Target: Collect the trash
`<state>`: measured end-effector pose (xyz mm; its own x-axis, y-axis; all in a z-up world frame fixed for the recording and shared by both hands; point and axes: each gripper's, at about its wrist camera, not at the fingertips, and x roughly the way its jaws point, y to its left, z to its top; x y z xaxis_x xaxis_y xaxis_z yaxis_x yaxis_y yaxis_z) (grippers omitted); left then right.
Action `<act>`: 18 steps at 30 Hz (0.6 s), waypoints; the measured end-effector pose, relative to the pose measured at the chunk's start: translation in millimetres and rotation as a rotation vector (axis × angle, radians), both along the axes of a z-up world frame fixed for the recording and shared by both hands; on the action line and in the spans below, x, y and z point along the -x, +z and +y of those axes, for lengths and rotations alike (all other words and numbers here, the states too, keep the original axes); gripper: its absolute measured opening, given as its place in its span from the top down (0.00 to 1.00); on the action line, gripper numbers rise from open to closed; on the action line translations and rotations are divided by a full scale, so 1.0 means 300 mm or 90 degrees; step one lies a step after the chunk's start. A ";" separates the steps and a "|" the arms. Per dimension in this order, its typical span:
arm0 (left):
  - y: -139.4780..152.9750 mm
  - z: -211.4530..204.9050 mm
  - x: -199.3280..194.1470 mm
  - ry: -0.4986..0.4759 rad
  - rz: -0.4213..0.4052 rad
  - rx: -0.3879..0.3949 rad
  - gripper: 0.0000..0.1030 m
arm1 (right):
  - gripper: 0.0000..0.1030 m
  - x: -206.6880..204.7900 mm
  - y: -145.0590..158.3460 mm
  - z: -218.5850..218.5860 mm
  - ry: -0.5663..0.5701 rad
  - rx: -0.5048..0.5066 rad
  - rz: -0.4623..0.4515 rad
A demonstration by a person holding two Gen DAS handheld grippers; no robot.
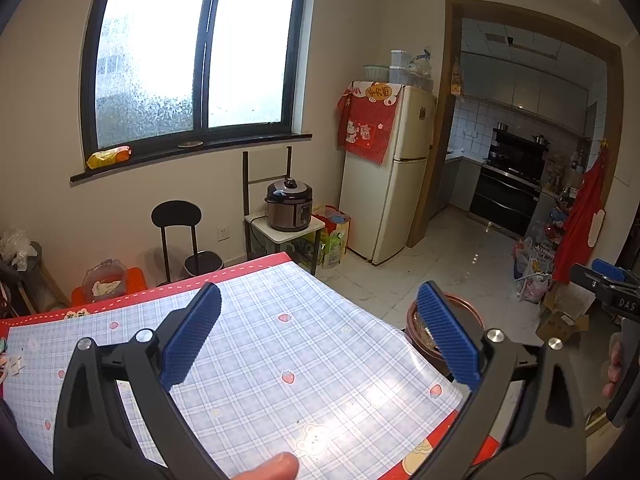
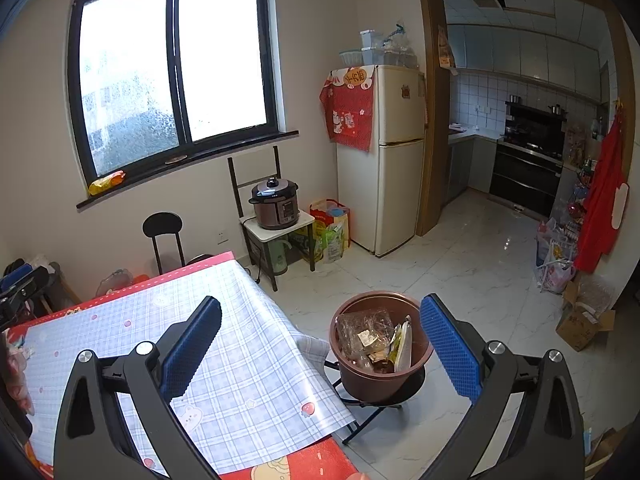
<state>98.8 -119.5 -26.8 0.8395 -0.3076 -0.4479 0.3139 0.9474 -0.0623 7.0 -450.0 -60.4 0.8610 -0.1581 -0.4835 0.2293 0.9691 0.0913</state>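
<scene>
A brown round bin (image 2: pixel 380 376) stands on a black stool beside the table's right edge. It holds clear plastic wrap and paper packets (image 2: pixel 376 340). In the left wrist view only its rim (image 1: pixel 464 308) shows behind my right finger. My left gripper (image 1: pixel 320 340) is open and empty above the checked tablecloth (image 1: pixel 300 360). My right gripper (image 2: pixel 320 344) is open and empty, held over the table's right edge (image 2: pixel 320 380), with the bin between its fingers in view. The right gripper also shows in the left wrist view (image 1: pixel 612 292) at far right.
A small paper scrap (image 1: pixel 16 364) lies at the table's far left. A pressure cooker (image 2: pixel 276 204) on a side table, a black stool (image 2: pixel 164 236), a fridge (image 2: pixel 396 156) and bags (image 2: pixel 556 260) on the floor stand around. The kitchen doorway opens at the right.
</scene>
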 end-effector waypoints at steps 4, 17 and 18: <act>0.001 0.004 0.003 -0.005 0.001 0.008 0.06 | 0.05 0.004 0.007 0.007 -0.003 0.008 0.001; 0.001 -0.007 0.003 -0.016 0.001 0.000 0.06 | 0.05 0.016 0.003 0.002 -0.010 0.014 0.004; 0.002 -0.008 0.002 -0.015 0.001 0.000 0.06 | 0.05 0.016 0.004 0.001 -0.011 0.014 0.004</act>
